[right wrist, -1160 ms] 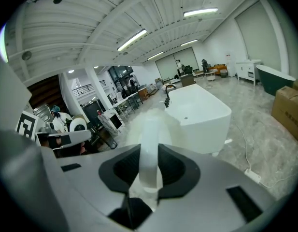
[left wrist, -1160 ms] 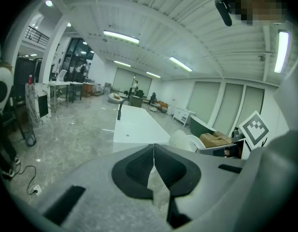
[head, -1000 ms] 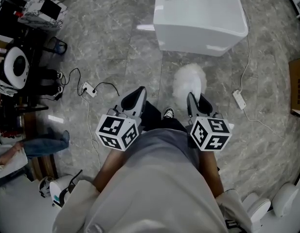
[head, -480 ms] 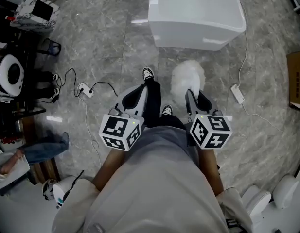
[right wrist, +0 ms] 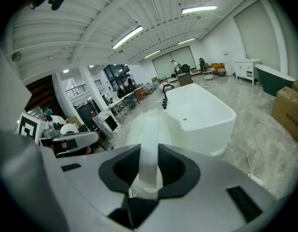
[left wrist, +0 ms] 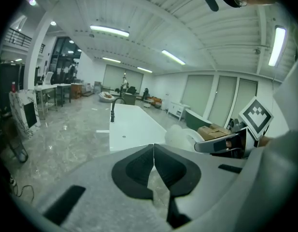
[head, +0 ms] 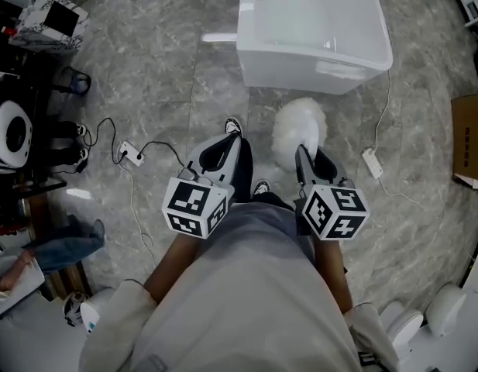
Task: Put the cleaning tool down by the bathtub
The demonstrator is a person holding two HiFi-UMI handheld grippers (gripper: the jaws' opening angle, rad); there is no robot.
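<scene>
A white bathtub (head: 312, 25) stands on the grey marble floor ahead of me; it also shows in the right gripper view as a white bathtub (right wrist: 202, 112). My right gripper (head: 307, 155) is shut on the white handle of a fluffy white duster (head: 298, 129), whose head points toward the tub. In the right gripper view the handle (right wrist: 149, 153) runs up between the dark pads. My left gripper (head: 221, 152) is held level beside it, shut with nothing in it; its pads (left wrist: 139, 166) meet.
A power strip (head: 131, 152) with a black cable lies on the floor at left. Another white strip (head: 371, 162) and cord lie right of the tub. A cardboard box (head: 469, 138) sits at far right. Dark equipment (head: 22, 130) crowds the left edge.
The person has stepped forward; the bathtub sits slightly nearer and a shoe shows between the grippers. Both grippers keep their pose, the right still holding the duster.
</scene>
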